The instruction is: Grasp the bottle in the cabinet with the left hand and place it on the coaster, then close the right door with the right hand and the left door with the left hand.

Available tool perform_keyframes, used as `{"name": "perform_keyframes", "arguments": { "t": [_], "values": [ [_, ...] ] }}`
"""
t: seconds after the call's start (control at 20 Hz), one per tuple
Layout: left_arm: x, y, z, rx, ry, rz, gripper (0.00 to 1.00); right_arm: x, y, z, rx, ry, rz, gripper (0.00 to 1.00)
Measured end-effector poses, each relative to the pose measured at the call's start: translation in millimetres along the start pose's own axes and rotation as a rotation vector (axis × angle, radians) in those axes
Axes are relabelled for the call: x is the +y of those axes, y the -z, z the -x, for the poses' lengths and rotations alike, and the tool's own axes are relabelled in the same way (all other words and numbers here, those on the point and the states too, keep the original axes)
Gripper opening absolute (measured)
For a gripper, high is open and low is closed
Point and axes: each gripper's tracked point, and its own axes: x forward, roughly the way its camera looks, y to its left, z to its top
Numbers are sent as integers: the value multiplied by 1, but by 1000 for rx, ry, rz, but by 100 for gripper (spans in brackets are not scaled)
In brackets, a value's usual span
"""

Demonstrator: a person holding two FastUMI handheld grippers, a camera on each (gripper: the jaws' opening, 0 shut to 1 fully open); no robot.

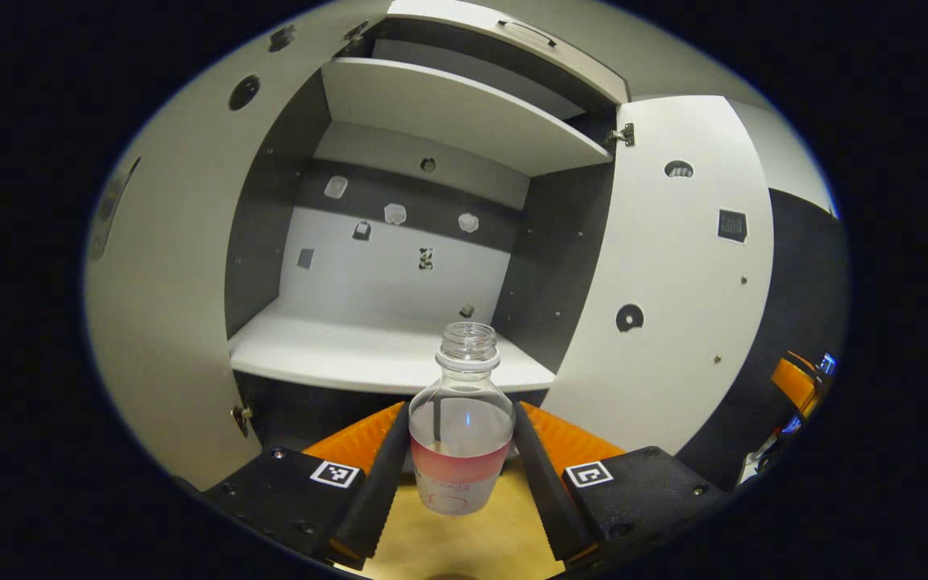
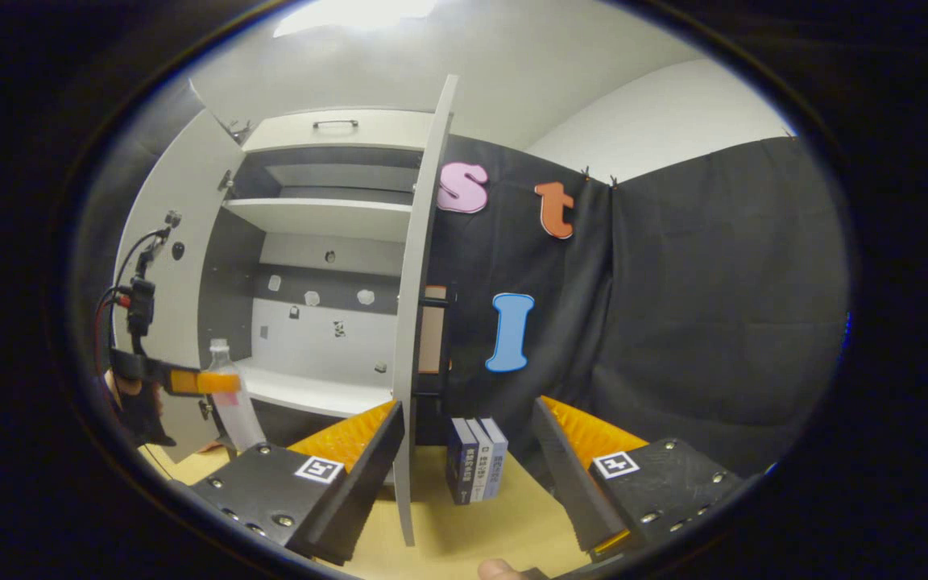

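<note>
A clear, capless bottle [image 1: 461, 427] with a pink label stands upright between the fingers of my left gripper [image 1: 460, 411], which is shut on its body. It is outside the cabinet, low over the wooden tabletop [image 1: 464, 548], in front of the empty lower shelf [image 1: 335, 354]. Both cabinet doors stand open: the left door [image 1: 158, 322] and the right door [image 1: 673, 274]. In the right gripper view the bottle [image 2: 230, 399] and the left gripper [image 2: 190, 381] are at the far left. My right gripper [image 2: 468, 407] is open near the right door's edge [image 2: 420, 282].
Three books [image 2: 477, 459] stand upright on the table right of the open door, against the black cloth wall. An upper shelf [image 1: 448, 113] and a top drawer with a handle [image 2: 335, 125] sit above. A hand [image 2: 134, 403] holds the left gripper.
</note>
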Motion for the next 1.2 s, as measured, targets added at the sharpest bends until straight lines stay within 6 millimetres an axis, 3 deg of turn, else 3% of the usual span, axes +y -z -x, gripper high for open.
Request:
{"name": "perform_keyframes", "arguments": {
  "t": [0.05, 0.2, 0.45, 0.65, 0.8, 1.05, 1.2],
  "values": [
    [1, 15, 8, 21, -6, 12, 78, 1, 0, -2, -4, -10, -3, 94],
    [10, 63, 28, 93, -53, 32, 78, 1, -7, -4, -23, -26, -10, 97],
    [22, 162, 56, 268, -151, 140, 78, 1, 4, 3, -4, -36, -27, 94],
    [26, 214, 64, 330, -217, 169, 79, -7, 13, 11, 17, -29, -22, 97],
    [23, 237, 66, 351, -235, 156, 79, -13, 15, 14, 28, -22, -28, 97],
    [29, 252, 58, 282, -276, 113, 80, -22, 21, 19, 48, -16, -13, 97],
    [25, 272, 59, 301, -268, 87, 80, -23, 24, 20, 56, -16, -12, 97]
  ]
}}
